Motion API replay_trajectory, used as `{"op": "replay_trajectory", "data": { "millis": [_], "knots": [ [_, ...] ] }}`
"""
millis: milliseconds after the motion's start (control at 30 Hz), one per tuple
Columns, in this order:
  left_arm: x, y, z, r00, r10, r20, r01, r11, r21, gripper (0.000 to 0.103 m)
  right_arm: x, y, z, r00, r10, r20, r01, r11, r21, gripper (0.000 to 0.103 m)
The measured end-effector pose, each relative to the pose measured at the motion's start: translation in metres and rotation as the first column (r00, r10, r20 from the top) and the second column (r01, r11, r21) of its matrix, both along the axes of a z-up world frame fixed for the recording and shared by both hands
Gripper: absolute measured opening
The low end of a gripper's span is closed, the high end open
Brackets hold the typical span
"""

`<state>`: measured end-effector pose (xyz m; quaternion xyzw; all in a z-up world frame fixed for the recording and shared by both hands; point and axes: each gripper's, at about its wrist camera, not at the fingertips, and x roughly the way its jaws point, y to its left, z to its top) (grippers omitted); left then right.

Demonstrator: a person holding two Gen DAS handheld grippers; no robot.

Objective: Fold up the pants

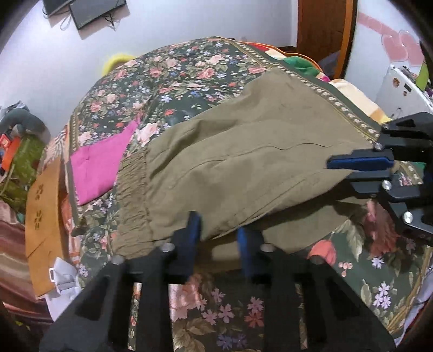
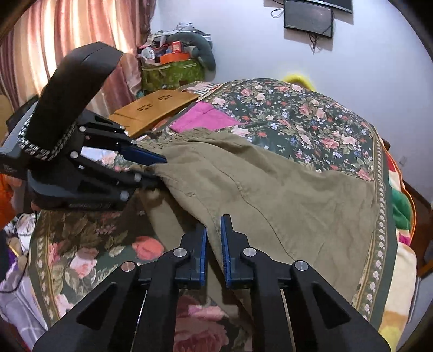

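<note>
Left gripper (image 1: 217, 230): fingers set apart w/ a clear gap, blue pads at the near edge of the pants (image 1: 243, 162). Cloth edge lies across the tips; from its own view can't tell if it pinches anything. In the right wrist view the same gripper (image 2: 159, 168) shows from the side, jaws nearly together on the cloth edge near the gathered waistband (image 2: 178, 138), so it looks to be gripping there.

Right gripper (image 2: 213, 243): narrow gap, a fold of the olive pants (image 2: 270, 195) runs up between the pads, held & lifted off the bed. From the left wrist view it (image 1: 349, 168) comes in at the right, clamped on the pants' far end.

Pants hang stretched between the two grippers, drooping onto the floral bedspread (image 2: 311, 119) just ahead.

Further out: pink cloth (image 1: 100, 168) lies on the bed past the waistband, left of the left gripper; beyond that a wooden board (image 1: 43, 216) w/ flower cut-outs at the bed edge. Dark screen (image 2: 308, 17) on the wall well ahead, striped curtain (image 2: 67, 27) behind the left gripper.
</note>
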<state>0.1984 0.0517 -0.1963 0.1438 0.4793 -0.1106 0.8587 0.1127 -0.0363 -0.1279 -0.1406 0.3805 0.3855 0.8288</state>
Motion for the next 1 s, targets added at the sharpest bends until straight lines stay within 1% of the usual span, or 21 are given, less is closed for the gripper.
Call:
{"op": "replay_trajectory", "data": {
  "millis": [100,167,200,233,367,400,467,500,567,633,700,767,800,833,900,967,1000],
  "knots": [
    [-0.005,0.004,0.005,1.0,0.009,0.013,-0.009,0.999,-0.036,0.019,-0.005,0.0,0.001,1.0,0.004,0.004,-0.004,1.0,-0.006,0.008],
    [-0.011,0.005,0.008,1.0,0.013,0.025,-0.011,0.999,-0.051,0.018,-0.007,-0.001,0.002,1.0,0.002,0.001,-0.002,1.0,0.0,0.008],
    [-0.014,0.005,0.009,1.0,0.013,0.026,-0.011,0.998,-0.055,0.018,-0.006,-0.002,0.002,1.0,-0.023,-0.001,0.023,1.0,0.002,0.008],
    [-0.016,0.005,0.008,1.0,0.013,0.025,-0.012,0.998,-0.058,0.018,-0.007,-0.002,0.002,1.0,-0.022,-0.005,0.023,1.0,0.003,0.008],
    [-0.022,0.005,0.001,1.0,0.021,0.003,-0.021,0.997,-0.069,0.018,-0.012,-0.001,-0.003,1.0,-0.015,-0.014,0.015,1.0,-0.009,0.009],
    [-0.024,0.006,-0.002,1.0,0.026,-0.009,-0.027,0.997,-0.077,0.018,-0.013,-0.001,-0.004,1.0,-0.01,-0.021,0.01,1.0,-0.015,0.012],
    [-0.026,0.009,-0.003,0.999,0.037,-0.028,-0.039,0.994,-0.1,0.018,-0.018,-0.002,-0.004,0.999,-0.017,-0.032,0.016,1.0,-0.02,0.013],
    [-0.028,0.011,-0.002,0.998,0.045,-0.039,-0.049,0.992,-0.115,0.021,-0.02,-0.004,-0.003,0.999,-0.02,-0.04,0.019,1.0,-0.015,0.015],
    [-0.032,0.017,0.0,0.997,0.056,-0.052,-0.063,0.988,-0.14,0.029,-0.024,-0.01,0.003,0.998,-0.016,-0.062,0.017,1.0,0.018,0.016],
    [-0.039,0.025,0.006,0.996,0.079,-0.041,-0.084,0.983,-0.165,0.041,-0.027,-0.017,0.01,0.997,-0.025,-0.068,0.028,0.998,0.051,0.017],
    [-0.044,0.036,0.015,0.993,0.112,-0.024,-0.115,0.976,-0.186,0.045,-0.028,-0.023,0.018,0.997,-0.039,-0.068,0.045,0.996,0.081,0.018],
    [-0.045,0.044,0.023,0.99,0.14,-0.008,-0.139,0.97,-0.197,0.048,-0.027,-0.026,0.023,0.996,-0.055,-0.074,0.063,0.992,0.108,0.022],
    [-0.044,0.051,0.028,0.986,0.165,0.004,-0.161,0.966,-0.202,0.056,-0.024,-0.029,0.027,0.994,-0.071,-0.084,0.082,0.988,0.131,0.028],
    [-0.042,0.056,0.031,0.982,0.187,0.013,-0.181,0.962,-0.204,0.067,-0.02,-0.029,0.029,0.992,-0.084,-0.092,0.097,0.985,0.145,0.035],
    [-0.034,0.068,0.036,0.971,0.237,0.034,-0.225,0.953,-0.202,0.075,-0.014,-0.029,0.03,0.989,-0.112,-0.098,0.127,0.978,0.165,0.041],
    [-0.025,0.077,0.036,0.964,0.264,0.026,-0.252,0.943,-0.216,0.079,-0.004,-0.025,0.028,0.983,-0.149,-0.109,0.166,0.973,0.159,0.045],
    [-0.019,0.083,0.035,0.96,0.279,0.012,-0.269,0.936,-0.229,0.081,-0.001,-0.024,0.027,0.98,-0.159,-0.119,0.177,0.972,0.157,0.049]
  ]
}}
